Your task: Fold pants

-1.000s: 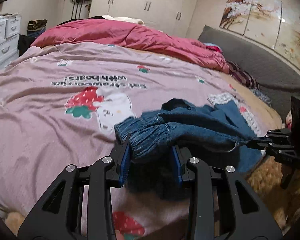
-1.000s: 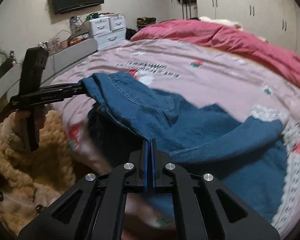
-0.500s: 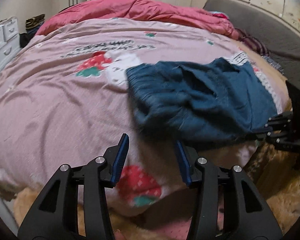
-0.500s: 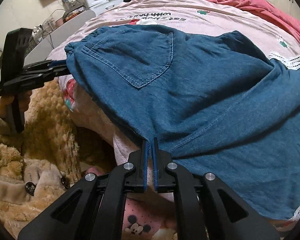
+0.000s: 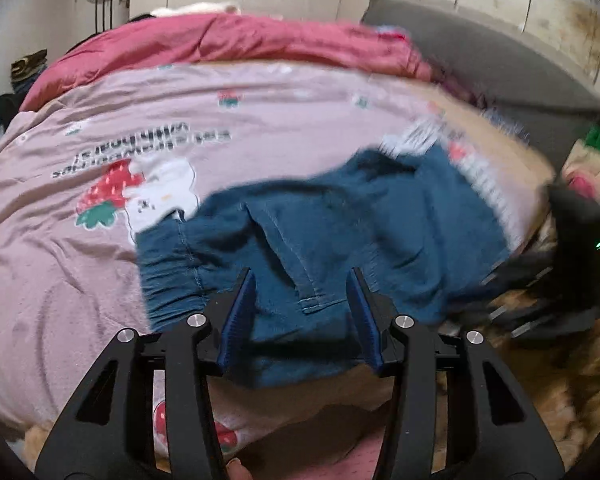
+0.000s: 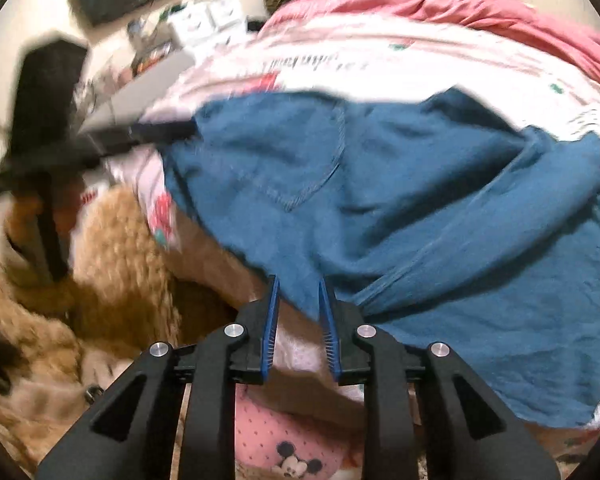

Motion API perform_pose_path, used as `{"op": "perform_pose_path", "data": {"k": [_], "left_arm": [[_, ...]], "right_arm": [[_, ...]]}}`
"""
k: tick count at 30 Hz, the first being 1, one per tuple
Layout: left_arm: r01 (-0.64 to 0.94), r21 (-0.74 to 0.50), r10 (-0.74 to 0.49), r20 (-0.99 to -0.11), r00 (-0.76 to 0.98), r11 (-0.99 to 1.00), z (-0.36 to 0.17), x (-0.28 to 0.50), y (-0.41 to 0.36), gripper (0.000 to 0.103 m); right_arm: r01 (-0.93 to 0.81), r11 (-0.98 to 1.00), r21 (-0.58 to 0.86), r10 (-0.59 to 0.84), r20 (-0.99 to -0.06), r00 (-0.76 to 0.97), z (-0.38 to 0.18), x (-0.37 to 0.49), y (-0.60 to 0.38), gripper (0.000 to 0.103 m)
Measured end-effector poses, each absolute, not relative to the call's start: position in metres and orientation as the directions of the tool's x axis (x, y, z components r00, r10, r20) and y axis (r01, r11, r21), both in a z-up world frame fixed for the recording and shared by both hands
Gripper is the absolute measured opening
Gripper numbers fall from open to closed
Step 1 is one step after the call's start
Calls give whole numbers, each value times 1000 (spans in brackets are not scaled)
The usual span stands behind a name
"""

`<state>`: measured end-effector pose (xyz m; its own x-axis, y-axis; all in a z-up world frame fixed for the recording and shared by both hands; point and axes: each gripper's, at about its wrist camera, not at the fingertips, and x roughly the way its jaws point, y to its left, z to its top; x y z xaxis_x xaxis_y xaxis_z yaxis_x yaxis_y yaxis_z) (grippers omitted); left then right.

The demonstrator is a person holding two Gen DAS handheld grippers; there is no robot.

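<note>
Blue pants spread flat on the pink bedspread near its front edge, elastic waistband toward 9 o'clock in the left view. Left gripper spread wide over the waist end, pinching nothing. Right gripper at 6 o'clock, parted slightly, denim edge between its 2 pads, not pinched.

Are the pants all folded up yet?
Not quite. Done: the blue denim pants lie doubled over on the pink strawberry-print bedspread, back pocket up. In hand: nothing; the left gripper and right gripper are both open at the pants' near edge. Left: probably one more fold, then smoothing the bunched cloth.
</note>
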<state>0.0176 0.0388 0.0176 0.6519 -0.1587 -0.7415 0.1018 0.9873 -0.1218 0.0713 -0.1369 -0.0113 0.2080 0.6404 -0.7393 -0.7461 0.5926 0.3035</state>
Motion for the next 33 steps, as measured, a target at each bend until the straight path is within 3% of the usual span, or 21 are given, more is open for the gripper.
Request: {"op": "perform_pose_path", "data": {"k": [2,5,11,14,18,24,30,33], "left_arm": [[78,-122,-144,-772,619,989,4,23,42,39],[63,-119,-133,-784,606,991,-9,23,46,39],[69,-58,-88,-785,613,996,-19,21,39,39],[68,-65,-93,-777,623,996,-18,24,39,39],[73,-130,-146,-757,637,989,-5,20,44,43],[119,-148,-189,-684,705,982,42,7,36,52],[248,-199,-316,-678,664,948,52,39,-9,54],[320,-241,-393,-697,600,916,42,62,-40,53]], "right_arm": [[-735,610,297,648,-720,247,-3,75,-143,20],[-733,623,273,645,-709,284,7,83,-140,29],[-691,687,225,518,-819,248,-25,113,-113,32],[-675,694,250,529,-813,243,-35,118,-115,33],[-655,687,314,594,-761,259,-18,118,-132,34],[-606,766,215,559,-690,461,36,135,-173,42],[-550,823,142,478,-697,535,57,193,-185,43],[-514,851,103,407,-748,524,49,234,-174,45]]}}
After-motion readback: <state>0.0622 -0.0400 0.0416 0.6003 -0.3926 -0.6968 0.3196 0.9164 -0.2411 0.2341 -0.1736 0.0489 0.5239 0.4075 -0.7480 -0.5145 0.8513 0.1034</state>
